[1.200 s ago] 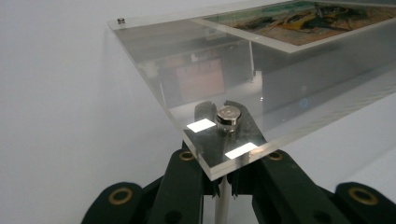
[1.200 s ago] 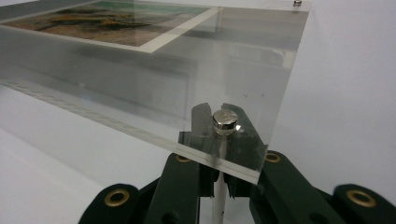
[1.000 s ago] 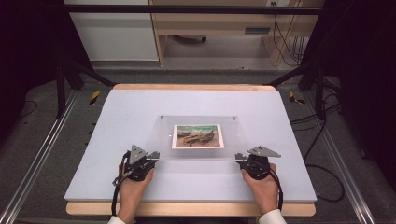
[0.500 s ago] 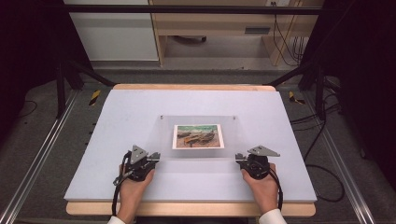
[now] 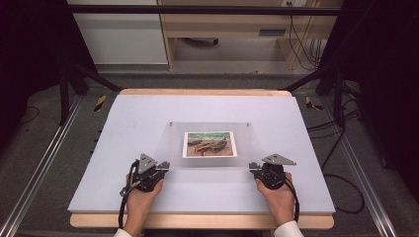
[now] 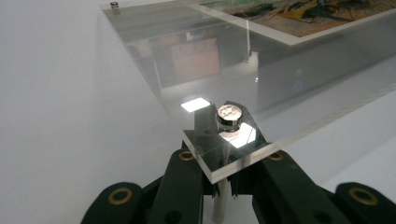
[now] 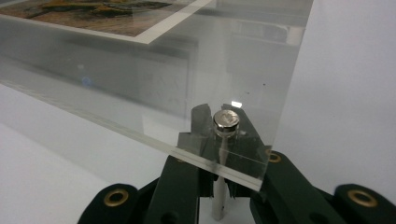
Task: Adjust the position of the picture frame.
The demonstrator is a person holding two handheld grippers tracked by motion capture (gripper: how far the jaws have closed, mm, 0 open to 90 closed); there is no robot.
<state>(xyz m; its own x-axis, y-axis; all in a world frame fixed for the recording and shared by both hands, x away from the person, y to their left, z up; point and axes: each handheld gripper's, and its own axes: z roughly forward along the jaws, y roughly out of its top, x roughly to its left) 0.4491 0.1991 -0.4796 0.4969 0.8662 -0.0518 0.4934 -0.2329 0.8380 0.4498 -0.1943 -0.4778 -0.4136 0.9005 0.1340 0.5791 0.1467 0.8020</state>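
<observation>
White table (image 5: 123, 148), acrylic frame (image 5: 207, 129) flat, long axis left-right, both jaws clamped on near-corner standoffs.

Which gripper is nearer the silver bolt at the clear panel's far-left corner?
Left. Left gripper grips the panel's near-left corner; right gripper its near-right, diagonal to that bolt.

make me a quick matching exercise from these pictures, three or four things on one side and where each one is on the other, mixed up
Things:
1. picture print
2. left gripper
3. right gripper
4. clear acrylic frame

Places:
A. at the frame's near right corner
B. flat in the middle of the white table
C. sandwiched in the centre of the clear panel
D. at the frame's near left corner

Pairs: 1-C, 2-D, 3-A, 4-B
</observation>
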